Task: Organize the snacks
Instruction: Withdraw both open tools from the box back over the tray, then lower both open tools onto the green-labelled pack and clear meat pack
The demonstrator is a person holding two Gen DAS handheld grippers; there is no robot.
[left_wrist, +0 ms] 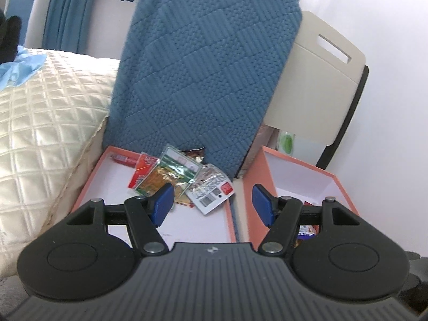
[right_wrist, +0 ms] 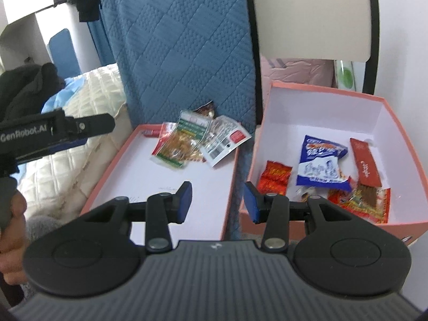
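Note:
A flat pink box lid (left_wrist: 227,222) (right_wrist: 227,200) holds a pile of snack packets at its far end: a green-edged clear packet (left_wrist: 171,174) (right_wrist: 182,144), a white packet with a red label (left_wrist: 214,190) (right_wrist: 224,139) and a red packet (left_wrist: 141,171) (right_wrist: 160,140). A deeper pink box (left_wrist: 339,187) (right_wrist: 401,139) to the right holds a blue-white bag (right_wrist: 321,163), a small red-orange packet (right_wrist: 274,176), a long red packet (right_wrist: 365,160) and a red-yellow packet (right_wrist: 366,203). My left gripper (left_wrist: 212,204) is open and empty above the lid's near part. My right gripper (right_wrist: 218,200) is open and empty over the gap between the boxes.
A blue quilted cushion (left_wrist: 203,67) (right_wrist: 182,45) leans upright behind the lid. A cream quilted bedspread (left_wrist: 45,123) lies to the left. A beige chair back (left_wrist: 318,75) stands behind the deep box. The left gripper's body (right_wrist: 53,133) shows at the left of the right wrist view.

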